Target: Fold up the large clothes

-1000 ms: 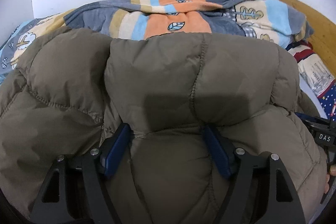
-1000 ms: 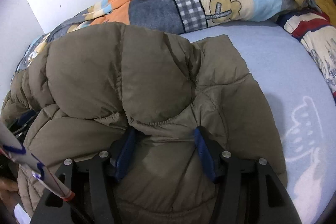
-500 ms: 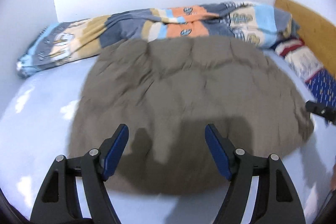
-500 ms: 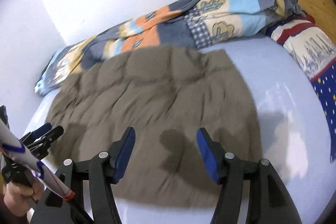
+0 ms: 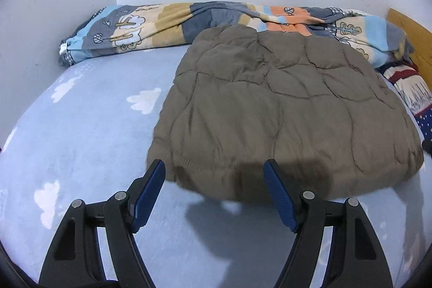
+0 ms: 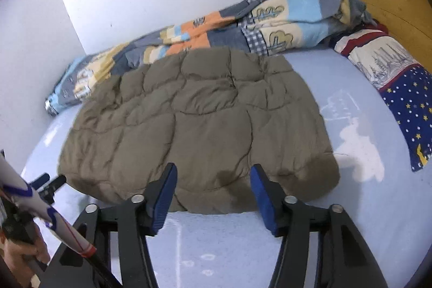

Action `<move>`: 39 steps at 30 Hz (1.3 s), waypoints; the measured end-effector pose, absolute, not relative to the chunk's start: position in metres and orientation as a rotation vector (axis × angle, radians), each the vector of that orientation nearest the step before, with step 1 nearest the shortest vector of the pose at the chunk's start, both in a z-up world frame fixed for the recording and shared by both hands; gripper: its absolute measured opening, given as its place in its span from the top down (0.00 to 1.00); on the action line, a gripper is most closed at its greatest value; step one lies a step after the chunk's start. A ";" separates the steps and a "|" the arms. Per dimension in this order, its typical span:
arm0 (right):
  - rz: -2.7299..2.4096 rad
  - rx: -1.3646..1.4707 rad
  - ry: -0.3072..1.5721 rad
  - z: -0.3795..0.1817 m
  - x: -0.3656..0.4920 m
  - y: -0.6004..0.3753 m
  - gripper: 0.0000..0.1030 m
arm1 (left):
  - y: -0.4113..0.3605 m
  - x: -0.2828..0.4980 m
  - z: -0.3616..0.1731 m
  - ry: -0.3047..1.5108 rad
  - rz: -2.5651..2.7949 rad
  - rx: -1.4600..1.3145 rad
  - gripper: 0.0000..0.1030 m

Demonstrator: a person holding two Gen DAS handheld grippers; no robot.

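A brown quilted puffer jacket [image 5: 283, 112] lies folded flat on the light blue bed sheet [image 5: 81, 131]. It also shows in the right wrist view [image 6: 199, 126]. My left gripper [image 5: 213, 180] is open and empty, held just short of the jacket's near edge. My right gripper [image 6: 213, 180] is open and empty, above the near edge of the jacket. The left gripper's tip [image 6: 50, 184] shows at the left of the right wrist view, beside the jacket's left edge.
A patchwork blanket [image 5: 167, 23] lies bunched along the white wall behind the jacket. A star-patterned pillow [image 6: 399, 93] sits at the right by the wooden headboard [image 6: 386, 4]. The sheet [image 6: 364, 201] extends to the right of the jacket.
Both grippers let go of the jacket and pulled back toward me. The jacket dropped from its raised, bunched hold and now lies flat on the bed.
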State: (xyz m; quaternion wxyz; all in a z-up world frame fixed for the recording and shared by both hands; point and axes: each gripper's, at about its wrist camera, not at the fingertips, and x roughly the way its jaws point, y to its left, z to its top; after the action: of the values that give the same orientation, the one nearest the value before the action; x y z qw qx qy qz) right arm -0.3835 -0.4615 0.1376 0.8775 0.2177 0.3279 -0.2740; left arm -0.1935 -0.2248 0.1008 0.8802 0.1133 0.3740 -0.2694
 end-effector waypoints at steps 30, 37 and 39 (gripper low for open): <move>-0.604 0.435 0.749 0.103 -0.366 -0.491 0.42 | -0.248 -0.196 0.095 0.654 -0.445 0.374 0.24; -0.603 0.466 0.779 0.091 -0.363 -0.495 0.41 | -0.248 -0.192 0.089 0.668 -0.439 0.382 0.24; -0.602 0.470 0.782 0.089 -0.364 -0.496 0.41 | -0.248 -0.192 0.088 0.667 -0.439 0.386 0.24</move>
State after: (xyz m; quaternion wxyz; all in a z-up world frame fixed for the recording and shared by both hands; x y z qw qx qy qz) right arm -0.3638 -0.4960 0.0887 0.8543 0.2235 0.3719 -0.2861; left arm -0.1920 -0.2480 0.0879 0.9033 0.1866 0.3228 -0.2122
